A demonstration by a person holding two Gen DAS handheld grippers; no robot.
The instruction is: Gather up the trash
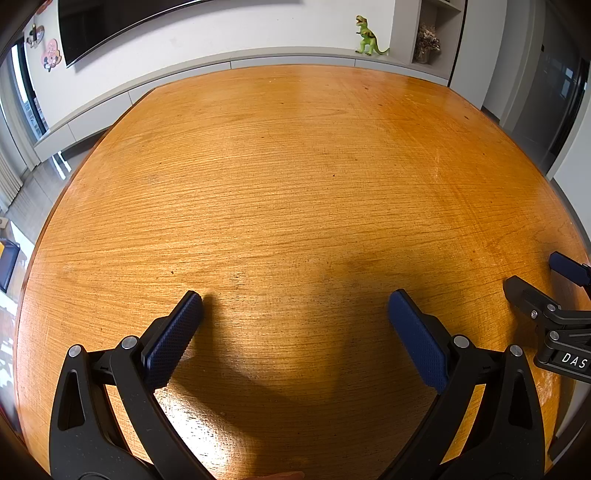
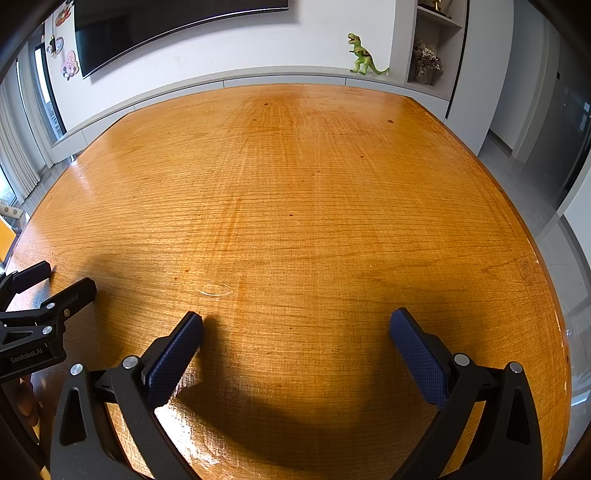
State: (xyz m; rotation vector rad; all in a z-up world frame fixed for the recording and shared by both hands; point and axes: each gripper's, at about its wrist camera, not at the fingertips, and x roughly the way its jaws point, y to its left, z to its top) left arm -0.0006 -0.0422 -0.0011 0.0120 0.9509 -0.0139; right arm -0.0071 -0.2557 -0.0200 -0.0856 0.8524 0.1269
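My left gripper point(image 1: 295, 306) is open and empty, held low over the near part of a wooden table point(image 1: 295, 166). My right gripper point(image 2: 295, 323) is also open and empty, beside it over the same table point(image 2: 295, 184). The right gripper shows at the right edge of the left wrist view point(image 1: 535, 280). The left gripper shows at the left edge of the right wrist view point(image 2: 62, 280). No trash shows on the table in either view.
A green toy dinosaur point(image 1: 369, 37) stands on a grey ledge point(image 1: 258, 61) behind the table, also in the right wrist view point(image 2: 364, 55). A dark screen point(image 1: 129, 22) hangs on the wall. A shelf with dried flowers point(image 2: 424, 62) is at the right.
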